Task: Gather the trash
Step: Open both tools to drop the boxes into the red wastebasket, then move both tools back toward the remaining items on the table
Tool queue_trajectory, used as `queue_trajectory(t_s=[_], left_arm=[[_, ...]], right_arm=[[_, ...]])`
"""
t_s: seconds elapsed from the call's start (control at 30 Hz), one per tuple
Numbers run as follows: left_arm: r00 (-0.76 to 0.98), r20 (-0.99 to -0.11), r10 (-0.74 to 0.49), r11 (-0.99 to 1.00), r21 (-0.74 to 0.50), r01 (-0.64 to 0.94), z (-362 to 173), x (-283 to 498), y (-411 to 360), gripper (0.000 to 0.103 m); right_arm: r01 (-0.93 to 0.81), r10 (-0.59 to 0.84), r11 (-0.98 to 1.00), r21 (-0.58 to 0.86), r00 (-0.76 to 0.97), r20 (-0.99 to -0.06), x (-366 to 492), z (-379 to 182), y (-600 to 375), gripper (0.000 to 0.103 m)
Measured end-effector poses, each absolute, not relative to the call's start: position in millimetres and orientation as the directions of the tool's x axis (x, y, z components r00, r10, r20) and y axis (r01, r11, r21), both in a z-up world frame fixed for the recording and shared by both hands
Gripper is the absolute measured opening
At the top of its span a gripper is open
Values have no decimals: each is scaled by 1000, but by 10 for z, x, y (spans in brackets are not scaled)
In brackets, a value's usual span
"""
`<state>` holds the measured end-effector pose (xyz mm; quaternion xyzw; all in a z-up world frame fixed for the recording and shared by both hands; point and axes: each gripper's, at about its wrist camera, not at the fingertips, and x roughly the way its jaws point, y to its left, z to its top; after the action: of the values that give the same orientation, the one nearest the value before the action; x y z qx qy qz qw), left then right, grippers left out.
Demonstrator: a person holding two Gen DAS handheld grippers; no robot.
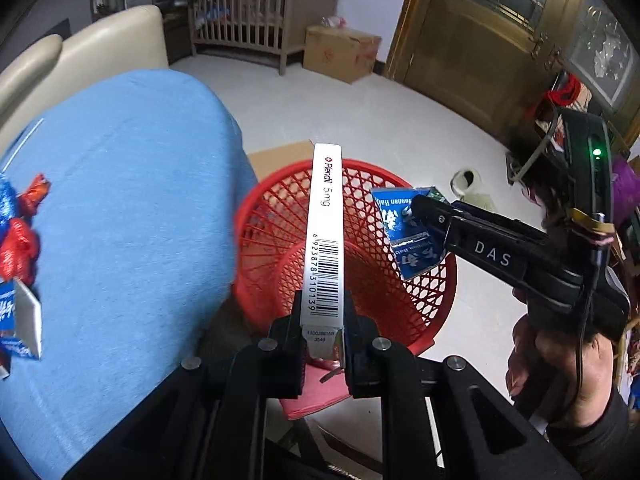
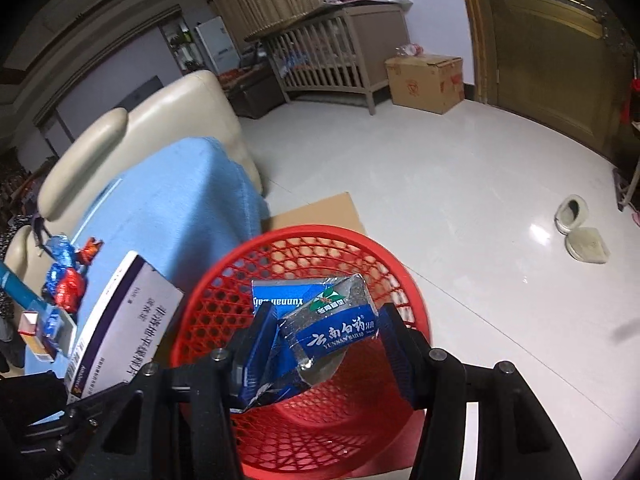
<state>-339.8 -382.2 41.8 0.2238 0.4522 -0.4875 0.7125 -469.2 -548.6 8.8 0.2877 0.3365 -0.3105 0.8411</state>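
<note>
- White cardboard fills the left gripper (image 1: 323,340): its jaws are clenched on the near end of a slim medicine box (image 1: 325,236), which stands edge-up and reaches out over the red mesh basket (image 1: 436,300).
- Right gripper (image 2: 320,344): its jaws look slightly parted around a crumpled blue toothpaste carton (image 2: 328,326). The carton sits between the pads, and I cannot tell whether they grip it firmly; it hangs above the basket's mouth.
- The basket stands on the floor just right of a table under a blue cloth (image 1: 132,216), with a flat sheet of cardboard (image 2: 320,210) beneath it.
- More trash lies on the cloth at far left: red and blue foil wrappers (image 2: 66,276) and small cartons (image 2: 40,330).
- Risks, as I judge them: the long box is held only by one end, so a tilted release could land it across the rim or on the floor; both pieces let go together may knock each other aside; a loose carton could slip early and miss the basket.
</note>
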Motion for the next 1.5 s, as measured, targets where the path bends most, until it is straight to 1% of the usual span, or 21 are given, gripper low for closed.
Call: queue_trajectory(t_s=[0.07, 0.13, 0.17, 0.2, 0.33, 0.47, 0.53, 0.6, 0.67, 0.83, 1.0, 1.1, 1.33, 1.5], left_arm=[[116, -871, -477, 427, -114, 897, 382, -3409, -3901, 18], [119, -881, -458, 436, -106, 894, 352, -3356, -3947, 36], [118, -883, -455, 447, -112, 887, 340, -3337, -3951, 55], [120, -879, -461, 457, -119, 882, 344, -3321, -3938, 67], [127, -870, -477, 484, -139, 864, 383, -3279, -3836, 68], [149, -846, -512, 511, -161, 845, 448, -3215, -3576, 68], [199, -828, -524, 530, -134, 837, 519, -3158, -3377, 69], [261, -810, -526, 566, -104, 818, 588, -3075, -3125, 74], [319, -797, -513, 616, -83, 783, 608, -2956, -2918, 75], [421, -765, -488, 744, -112, 659, 664, -2646, -2265, 75], [571, -714, -405, 845, -54, 532, 783, -2525, -1639, 75], [631, -690, -356, 893, -52, 447, 842, -2433, -1354, 77], [644, -707, -294, 945, -111, 309, 723, -2178, -873, 77], [645, -714, -273, 958, -142, 248, 690, -2130, -687, 77]], right_arm=[[723, -322, 634, 276, 571, -755, -4690, 62, -5489, 60], [730, -326, 625, 275, 565, -758, -4712, 55, -5498, 75], [732, -328, 622, 278, 565, -757, -4723, 56, -5502, 76], [728, -322, 622, 288, 573, -753, -4734, 61, -5502, 76], [729, -332, 617, 297, 584, -741, -4747, 106, -5496, 76], [716, -334, 609, 341, 621, -709, -4763, 202, -5470, 76], [700, -328, 619, 356, 642, -693, -4725, 269, -5424, 77], [677, -314, 641, 362, 661, -681, -4652, 332, -5336, 77], [655, -298, 664, 360, 674, -676, -4556, 383, -5234, 78], [560, -216, 748, 355, 712, -668, -4187, 472, -4832, 78], [407, -81, 843, 351, 741, -667, -3743, 536, -4238, 78], [307, -6, 890, 339, 749, -662, -3486, 578, -3906, 78], [73, 98, 969, 235, 759, -644, -2931, 717, -3314, 78], [-116, 195, 980, 161, 707, -680, -2545, 693, -2972, 78]])
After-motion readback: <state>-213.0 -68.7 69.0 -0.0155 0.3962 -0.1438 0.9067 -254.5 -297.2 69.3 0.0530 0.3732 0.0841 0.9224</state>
